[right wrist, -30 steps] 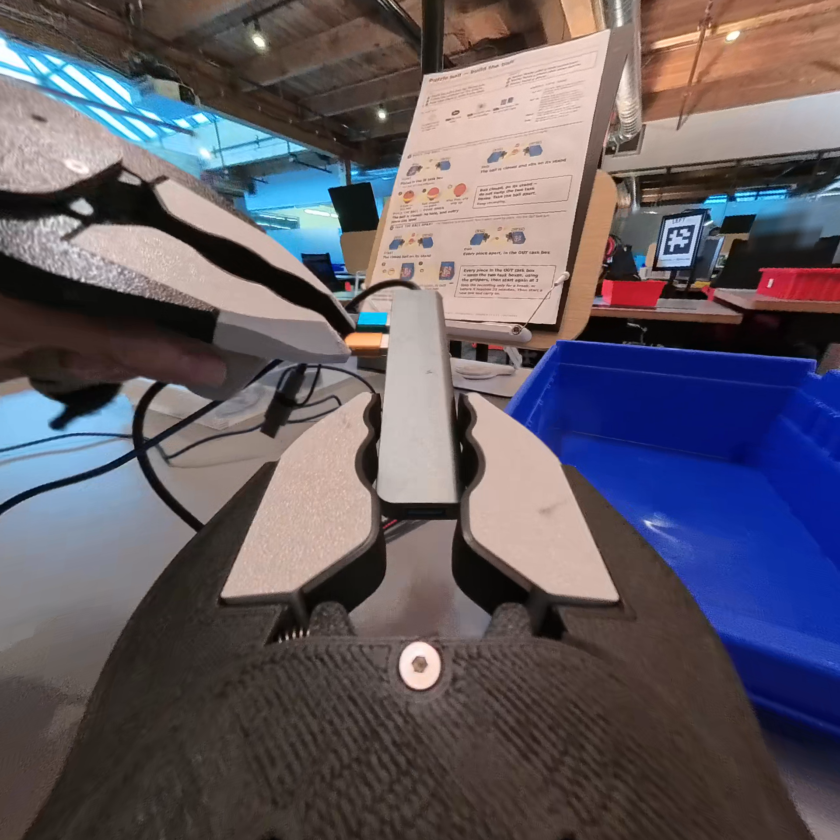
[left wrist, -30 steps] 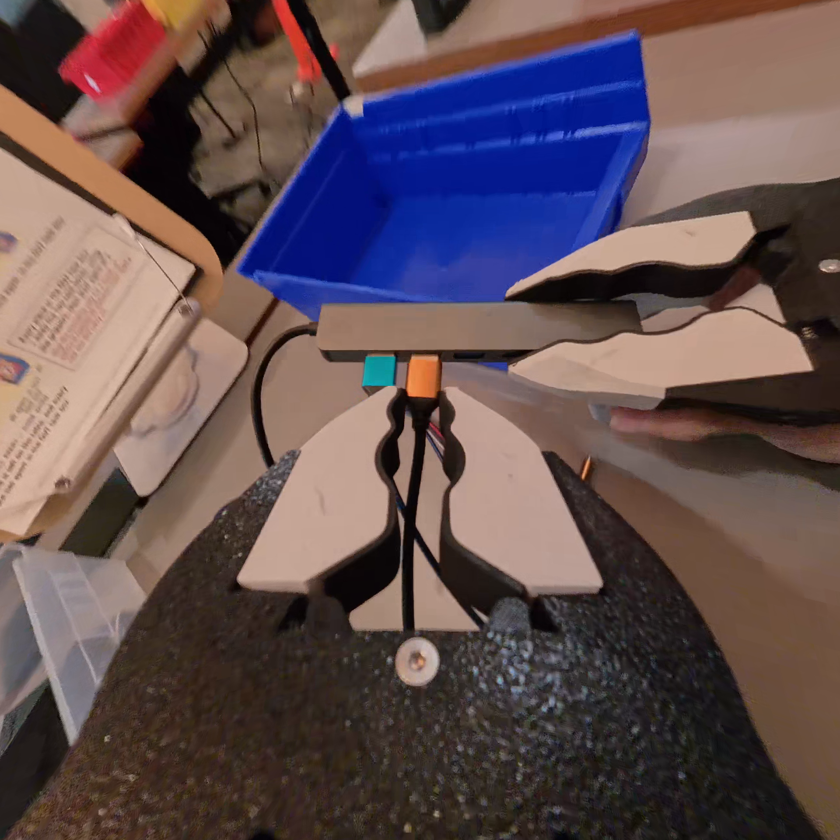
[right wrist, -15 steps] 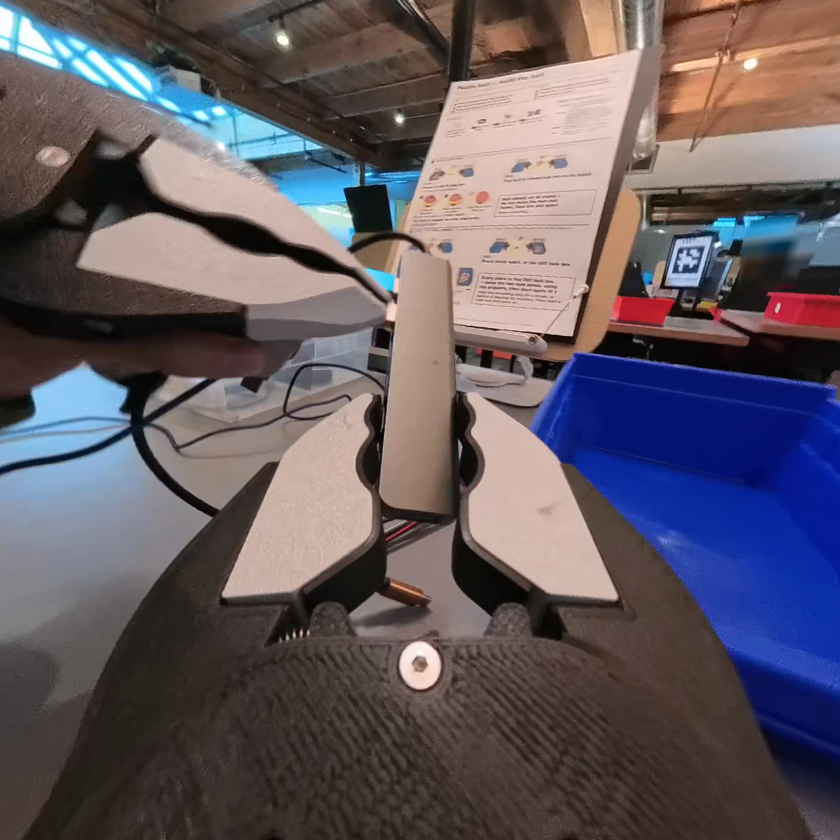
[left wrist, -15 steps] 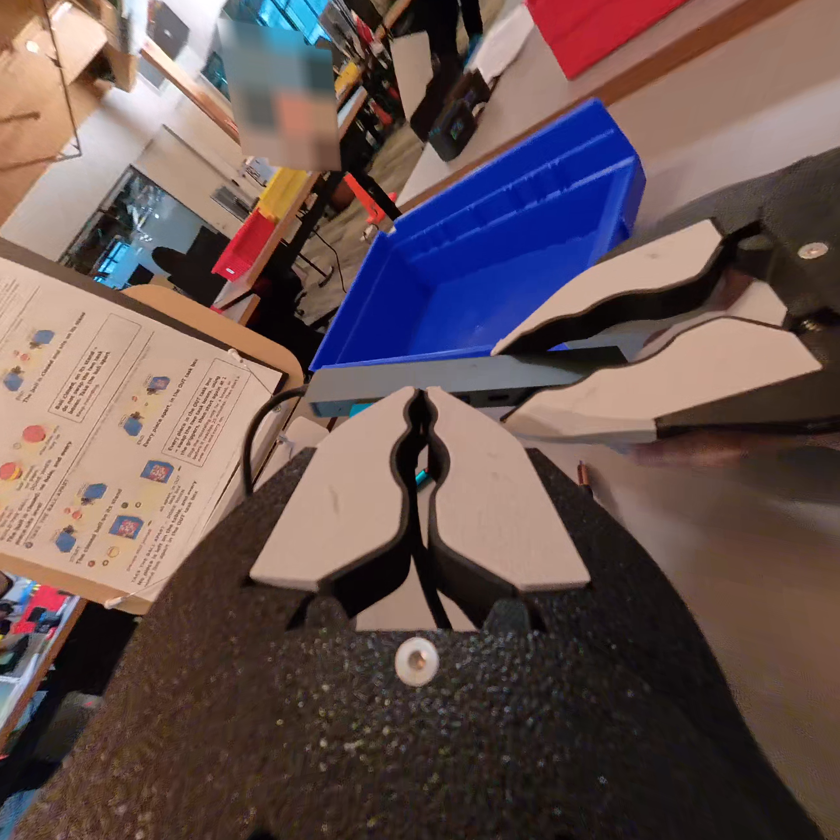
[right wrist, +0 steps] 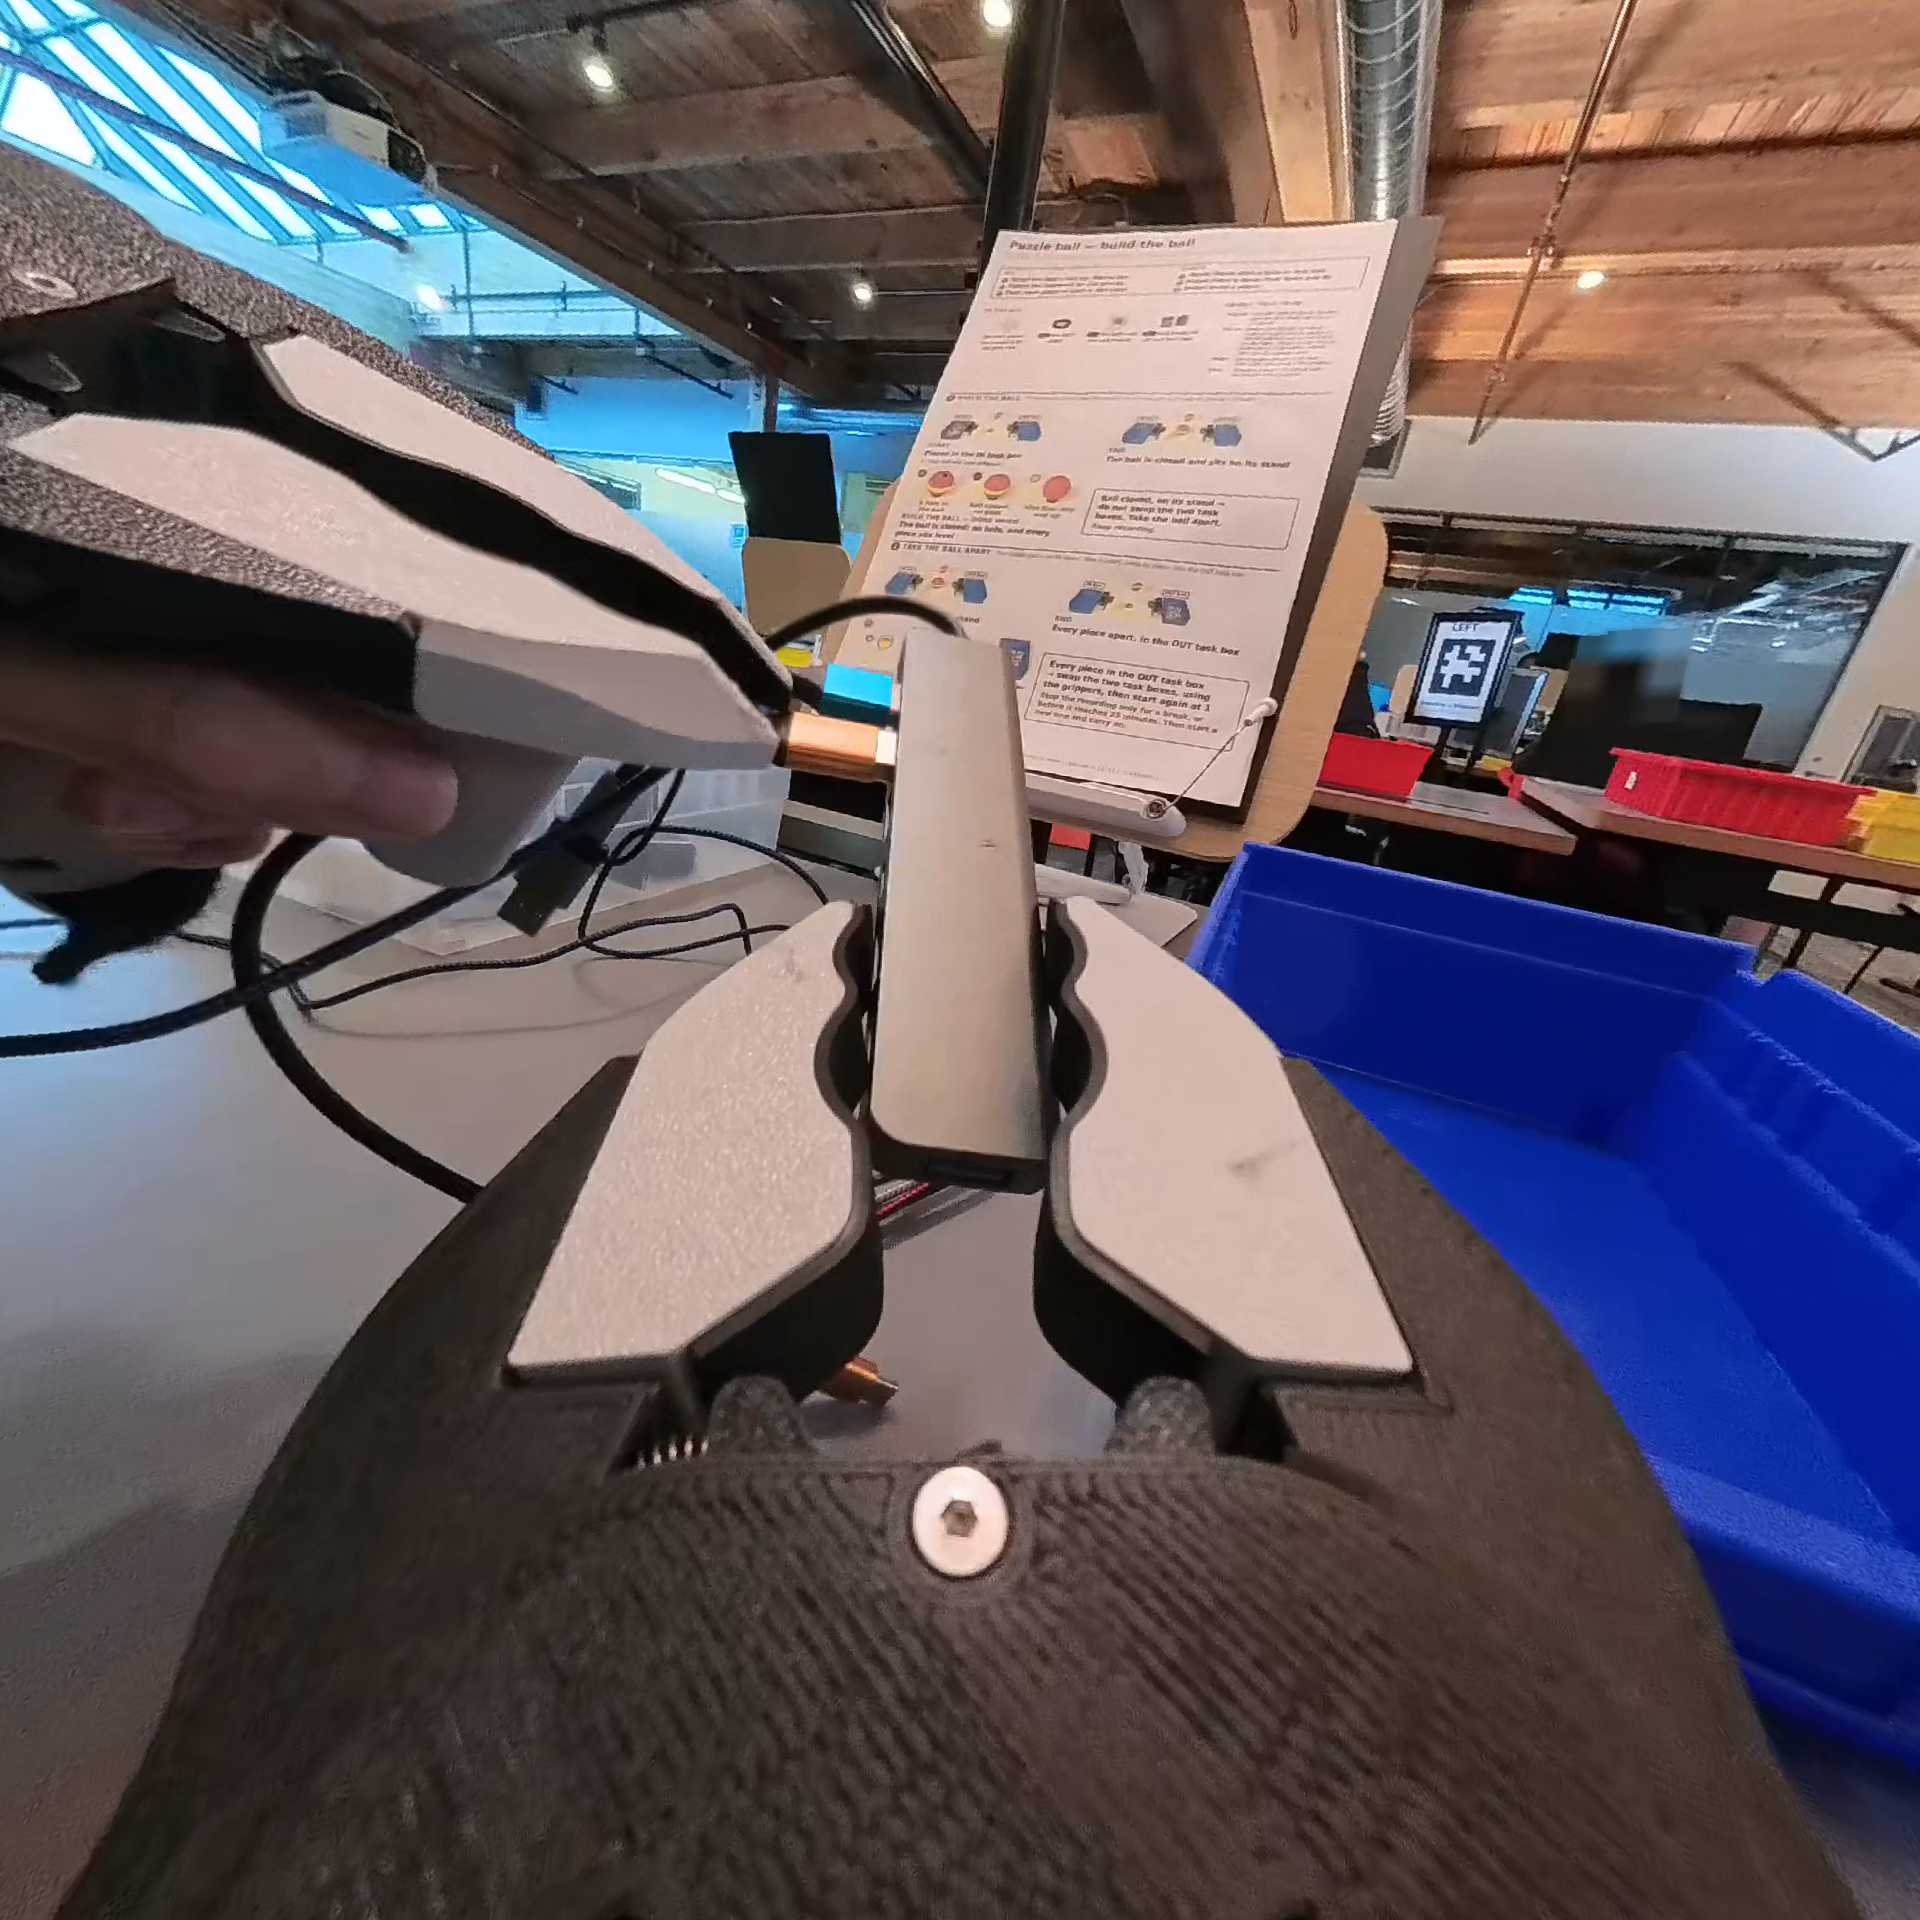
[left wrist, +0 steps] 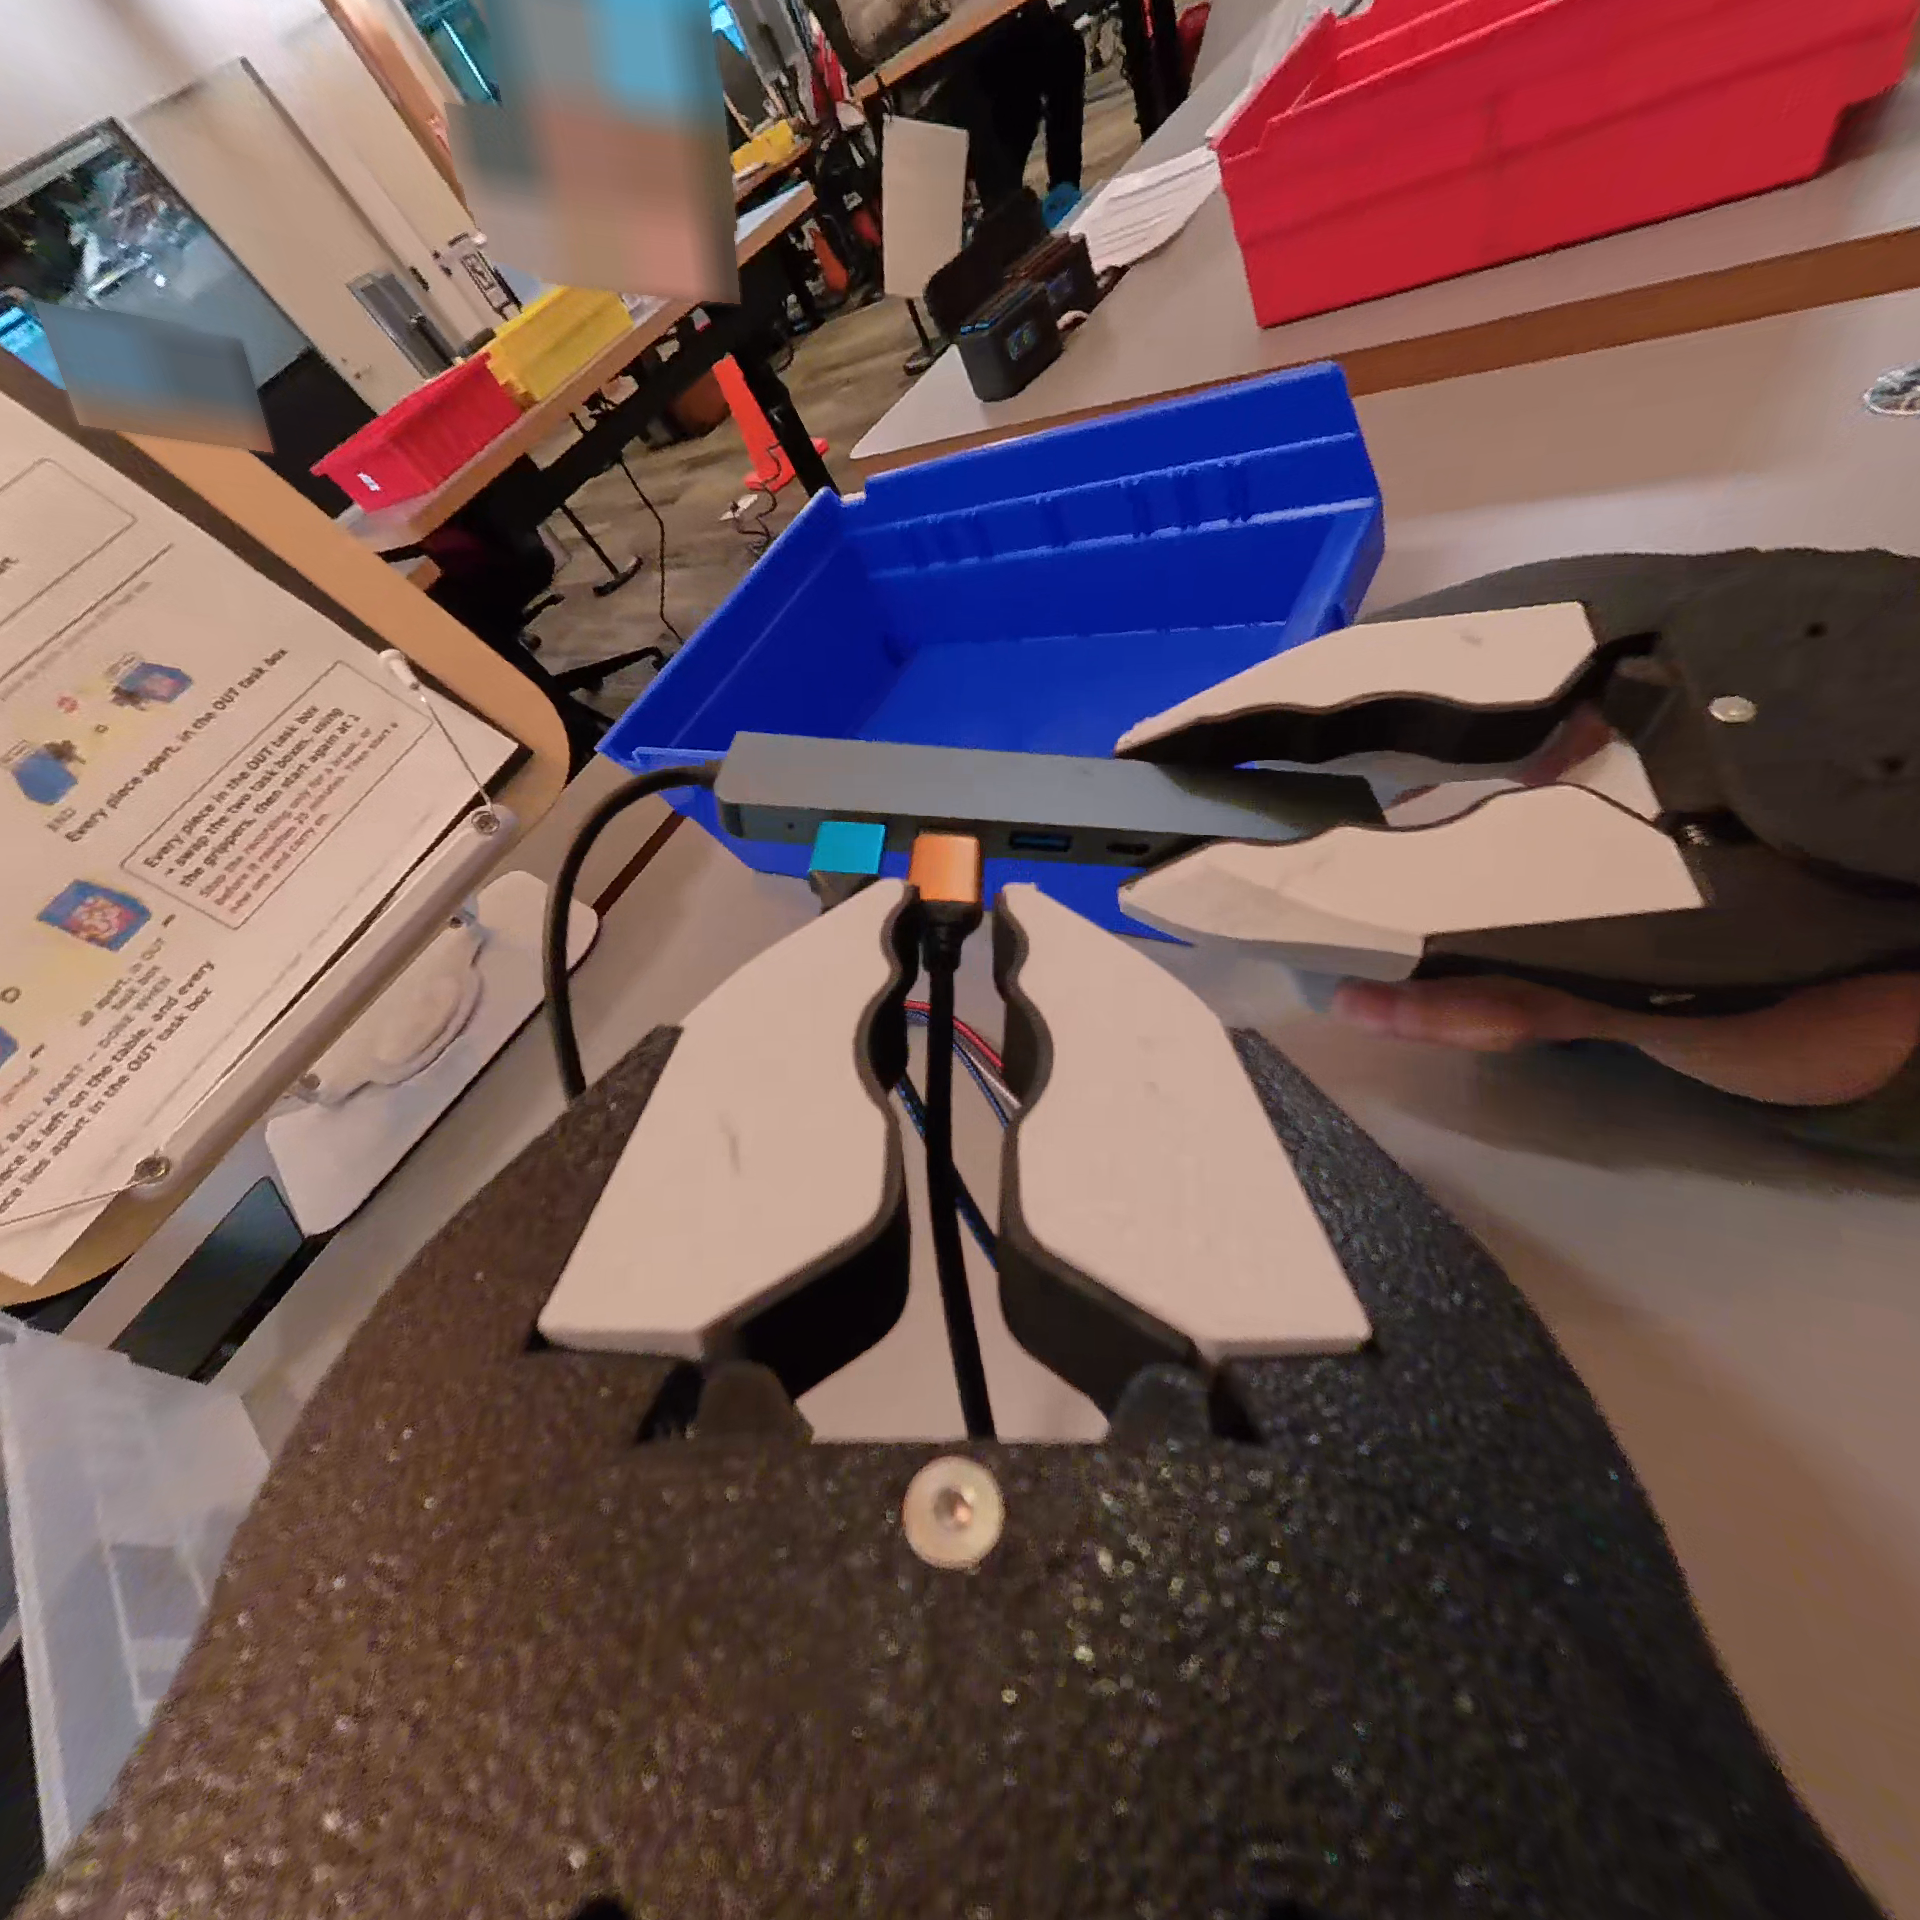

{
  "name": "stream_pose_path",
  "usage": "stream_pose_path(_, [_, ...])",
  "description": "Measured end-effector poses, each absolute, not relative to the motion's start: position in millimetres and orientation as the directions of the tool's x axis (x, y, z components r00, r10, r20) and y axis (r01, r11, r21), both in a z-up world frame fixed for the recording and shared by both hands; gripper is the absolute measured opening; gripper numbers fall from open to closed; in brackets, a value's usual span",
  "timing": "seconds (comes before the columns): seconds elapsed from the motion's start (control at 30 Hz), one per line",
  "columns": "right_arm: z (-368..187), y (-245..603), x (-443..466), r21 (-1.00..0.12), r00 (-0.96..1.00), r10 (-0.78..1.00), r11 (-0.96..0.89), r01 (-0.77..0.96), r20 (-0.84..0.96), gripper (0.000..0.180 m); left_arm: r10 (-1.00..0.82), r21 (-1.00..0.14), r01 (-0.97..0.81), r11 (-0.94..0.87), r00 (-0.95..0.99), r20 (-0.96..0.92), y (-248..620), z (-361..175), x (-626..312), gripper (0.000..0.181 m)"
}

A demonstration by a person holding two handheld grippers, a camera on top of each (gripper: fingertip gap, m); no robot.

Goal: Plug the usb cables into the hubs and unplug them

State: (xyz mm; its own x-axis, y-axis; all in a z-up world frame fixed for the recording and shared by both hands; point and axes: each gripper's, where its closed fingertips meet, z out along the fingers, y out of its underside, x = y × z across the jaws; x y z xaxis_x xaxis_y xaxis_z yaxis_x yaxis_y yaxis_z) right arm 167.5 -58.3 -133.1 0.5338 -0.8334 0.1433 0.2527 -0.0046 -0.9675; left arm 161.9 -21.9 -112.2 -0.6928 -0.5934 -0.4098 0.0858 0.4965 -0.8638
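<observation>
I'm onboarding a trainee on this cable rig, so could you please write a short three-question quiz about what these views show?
1. True or false: the right gripper is clamped on one end of the grey hub.
2. The teal plug and the orange plug: which sit in the hub's side ports? A) teal only B) orange only C) both
3. Fill in: the bin behind the hub is ___ in colour.
Key: 1 true; 2 C; 3 blue.
</observation>
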Motion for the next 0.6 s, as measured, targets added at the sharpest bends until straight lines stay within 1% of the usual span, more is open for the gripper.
stream_pose_path(0.13, [-132.0, -61.4, 167.1, -0.967, 0.525, -0.840, 0.004, 0.257, 0.136, 0.032, -0.608, -0.838, 0.081, 0.540, -0.650, -0.455, -19.2, -112.6, 164.3, 0.017])
stream_pose_path(0.3, [-131.3, -61.4, 164.4, -0.966, 0.551, -0.825, 0.020, 0.256, 0.129, 0.032, -0.629, -0.854, 0.036, 0.519, -0.660, -0.410, -19.4, -119.2, 164.0, 0.014])
stream_pose_path(0.33, [-130.9, -61.4, 163.6, -0.966, 0.558, -0.820, 0.026, 0.256, 0.126, 0.032, -0.640, -0.854, 0.048, 0.518, -0.640, -0.425, -17.5, -116.8, 165.7, 0.008])
stream_pose_path(0.5, [-125.5, -64.6, 156.8, -0.958, 0.602, -0.794, 0.102, 0.269, 0.084, 0.030, -0.607, -0.823, 0.049, 0.566, -0.651, -0.456, -17.4, -126.6, 167.6, 0.006])
stream_pose_path(0.53, [-126.2, -42.9, 139.1, -0.946, 0.692, -0.699, 0.068, 0.318, 0.182, 0.000, -0.590, -0.814, 0.053, 0.579, -0.661, -0.463, -19.9, -132.2, 168.3, 0.006])
stream_pose_path(0.57, [-139.1, -18.2, 130.5, -0.938, 0.698, -0.650, -0.068, 0.339, 0.299, 0.000, -0.532, -0.803, 0.076, 0.591, -0.712, -0.458, -31.6, -139.2, 162.6, 0.001])
stream_pose_path(0.6, [-144.6, -13.7, 135.9, -0.874, 0.553, -0.691, -0.261, 0.411, 0.466, 0.000, -0.534, -0.771, 0.133, 0.622, -0.648, -0.543, -32.7, -134.5, 166.4, 0.000])
